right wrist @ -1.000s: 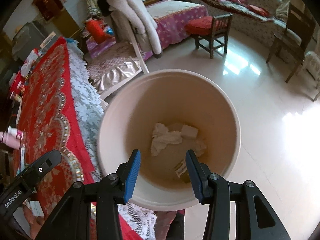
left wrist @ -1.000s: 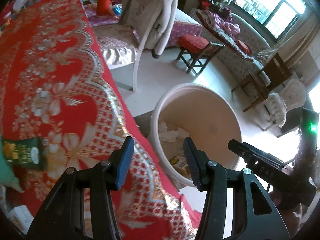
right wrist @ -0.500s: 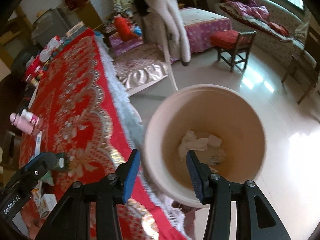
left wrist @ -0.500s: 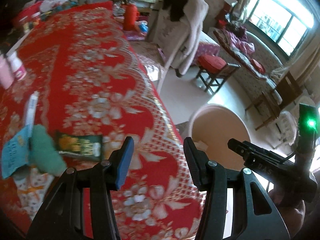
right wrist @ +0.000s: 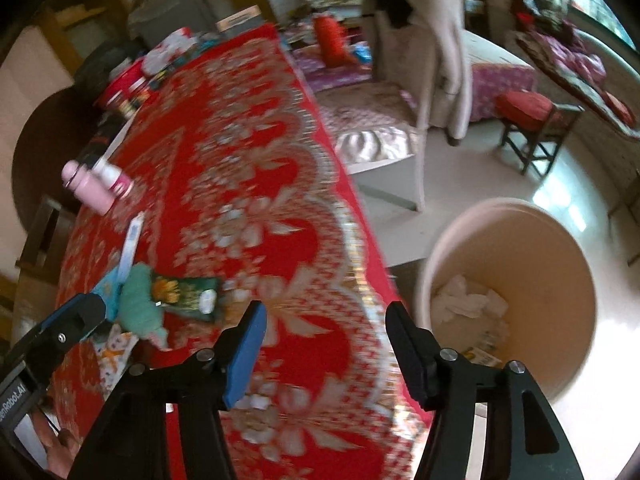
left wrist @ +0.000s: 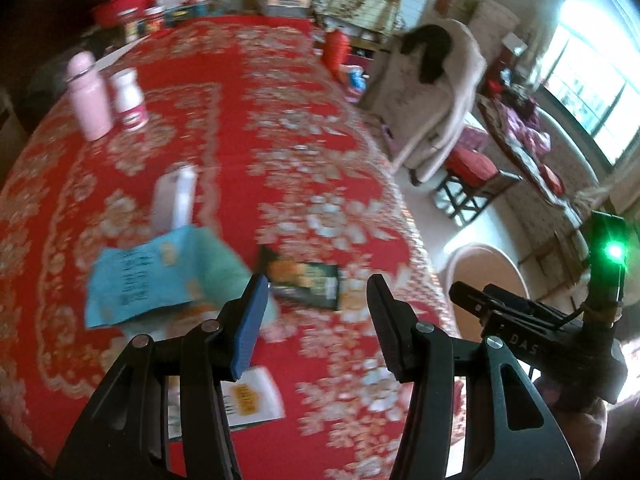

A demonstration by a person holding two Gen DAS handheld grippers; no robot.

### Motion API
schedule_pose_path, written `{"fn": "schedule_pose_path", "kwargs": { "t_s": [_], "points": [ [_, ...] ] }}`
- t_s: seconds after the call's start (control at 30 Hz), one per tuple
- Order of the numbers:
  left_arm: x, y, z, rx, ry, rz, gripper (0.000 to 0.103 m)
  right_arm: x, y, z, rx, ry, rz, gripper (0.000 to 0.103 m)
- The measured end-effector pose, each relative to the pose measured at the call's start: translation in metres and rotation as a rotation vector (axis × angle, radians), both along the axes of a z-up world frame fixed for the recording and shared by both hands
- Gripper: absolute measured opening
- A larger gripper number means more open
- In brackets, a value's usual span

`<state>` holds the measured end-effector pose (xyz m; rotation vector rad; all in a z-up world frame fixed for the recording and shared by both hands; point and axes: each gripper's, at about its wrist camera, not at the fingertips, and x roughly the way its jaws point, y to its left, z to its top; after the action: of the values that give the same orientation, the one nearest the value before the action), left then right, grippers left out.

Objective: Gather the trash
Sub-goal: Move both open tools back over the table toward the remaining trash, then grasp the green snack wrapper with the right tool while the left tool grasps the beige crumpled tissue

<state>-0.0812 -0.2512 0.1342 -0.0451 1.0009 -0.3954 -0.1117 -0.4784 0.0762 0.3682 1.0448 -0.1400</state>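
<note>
My left gripper is open and empty above the red tablecloth. Just beyond its fingertips lies a dark green snack wrapper, with a light blue packet, a teal crumpled wrapper and a white-yellow packet near it. My right gripper is open and empty over the table's near edge. The green wrapper and the teal wrapper lie to its left. The beige trash bin stands on the floor to the right, with white tissue inside; it also shows in the left wrist view.
A pink bottle and a white bottle stand on the table's far left. A white tube lies mid-table. Boxes and a red bowl crowd the far end. A chair draped with a coat and a red stool stand on the floor.
Both grippers have swung left from over the bin toward the table. The wrappers on the cloth now lie in front of the left gripper. Both stayed open.
</note>
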Motion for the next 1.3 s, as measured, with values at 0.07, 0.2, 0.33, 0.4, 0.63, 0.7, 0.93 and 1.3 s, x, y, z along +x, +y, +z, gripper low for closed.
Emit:
{"fn": "schedule_pose_path", "kwargs": {
  "t_s": [0.07, 0.2, 0.33, 0.4, 0.63, 0.7, 0.93, 1.3],
  "points": [
    [0.003, 0.019, -0.001, 0.006, 0.0, 0.036, 0.05, 0.007, 0.014, -0.001, 0.001, 0.002, 0.031, 0.06],
    [0.009, 0.061, -0.002, 0.021, 0.001, 0.104, 0.05, 0.023, 0.041, -0.005, 0.004, 0.014, 0.095, 0.06],
    [0.013, 0.102, -0.006, 0.035, 0.011, 0.166, 0.05, 0.036, 0.064, -0.011, 0.007, 0.033, 0.154, 0.06],
    [0.014, 0.127, -0.011, 0.048, 0.02, 0.211, 0.05, 0.04, 0.073, -0.014, 0.008, 0.041, 0.182, 0.06],
    [0.017, 0.186, -0.05, 0.128, 0.103, 0.298, 0.05, 0.053, 0.092, -0.021, 0.014, 0.058, 0.239, 0.061],
    [0.02, 0.194, -0.065, 0.126, 0.139, 0.308, 0.05, 0.056, 0.093, -0.023, 0.013, 0.064, 0.246, 0.062],
    [0.032, 0.182, -0.085, 0.118, 0.146, 0.252, 0.05, 0.062, 0.091, -0.029, 0.009, 0.085, 0.253, 0.064],
    [0.065, 0.18, -0.102, -0.018, 0.175, 0.23, 0.03, 0.068, 0.087, -0.034, 0.009, 0.098, 0.265, 0.065]
  ]
}}
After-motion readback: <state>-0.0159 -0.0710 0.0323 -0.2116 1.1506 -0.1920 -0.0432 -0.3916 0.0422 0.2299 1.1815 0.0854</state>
